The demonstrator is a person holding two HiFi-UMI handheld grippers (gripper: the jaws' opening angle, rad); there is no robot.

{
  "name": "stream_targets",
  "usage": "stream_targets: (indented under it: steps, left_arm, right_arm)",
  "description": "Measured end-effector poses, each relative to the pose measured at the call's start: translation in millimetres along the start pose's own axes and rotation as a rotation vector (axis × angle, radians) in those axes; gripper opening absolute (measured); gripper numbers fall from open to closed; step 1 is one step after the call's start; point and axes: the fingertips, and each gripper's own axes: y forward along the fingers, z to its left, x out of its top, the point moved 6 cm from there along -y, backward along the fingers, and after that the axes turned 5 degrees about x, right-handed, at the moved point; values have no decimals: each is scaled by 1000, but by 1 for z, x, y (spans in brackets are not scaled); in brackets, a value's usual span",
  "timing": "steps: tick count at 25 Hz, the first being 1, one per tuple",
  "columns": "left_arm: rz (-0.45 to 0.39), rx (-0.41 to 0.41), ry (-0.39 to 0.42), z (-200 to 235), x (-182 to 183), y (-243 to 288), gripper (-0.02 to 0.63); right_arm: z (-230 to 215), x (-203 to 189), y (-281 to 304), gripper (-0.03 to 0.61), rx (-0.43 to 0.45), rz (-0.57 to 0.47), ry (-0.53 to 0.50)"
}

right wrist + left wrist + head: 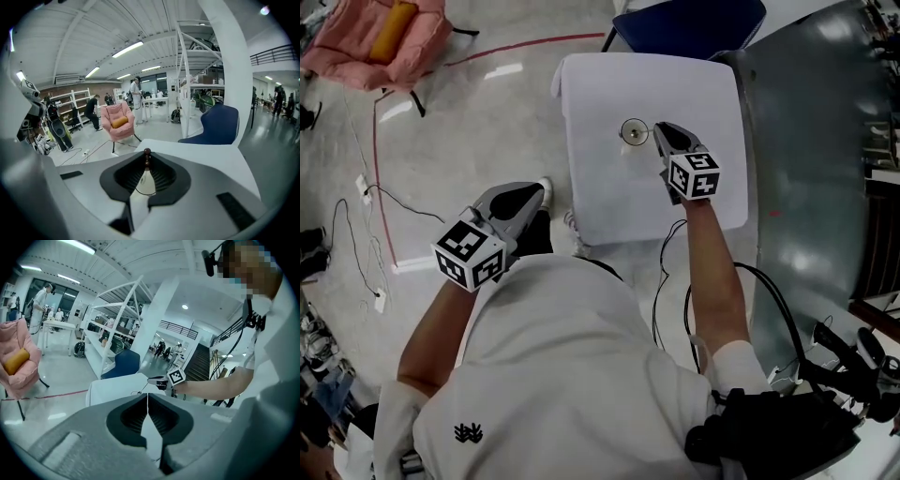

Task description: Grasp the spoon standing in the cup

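The right gripper (657, 128) is pinched nearly closed on the spoon (147, 154) standing in the cup (634, 132), near the far edge of the surface (609, 187). The left gripper (148, 401) is closed and empty.

A white table (609, 187) stands mid-floor. Just past its far edge is a blue chair (694, 19). At the far left, a pink chair (356, 52) holds an orange cushion (394, 19). Red tape (525, 45) crosses the floor. A grey panel (806, 141) lies right.

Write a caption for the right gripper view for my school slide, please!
The right tool pinches the brown-tipped spoon standing in the cup on the white table.
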Motion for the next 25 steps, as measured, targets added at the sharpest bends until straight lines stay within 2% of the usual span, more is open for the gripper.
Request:
stream_targets:
  steps: [8,16,25]
  left_arm:
    - [-20,-17,22,-34,-8,-1,14]
    - [-40,-19,39,-65,-21,-11,14]
    - [-36,-4,38,-93,-38,-18,14]
  right_arm:
    - [21,18,-59,44,-1,-76,-10]
    - [61,30,-126,43,8,-130,-21]
    - [111,26,-195,44,46,-174,-5]
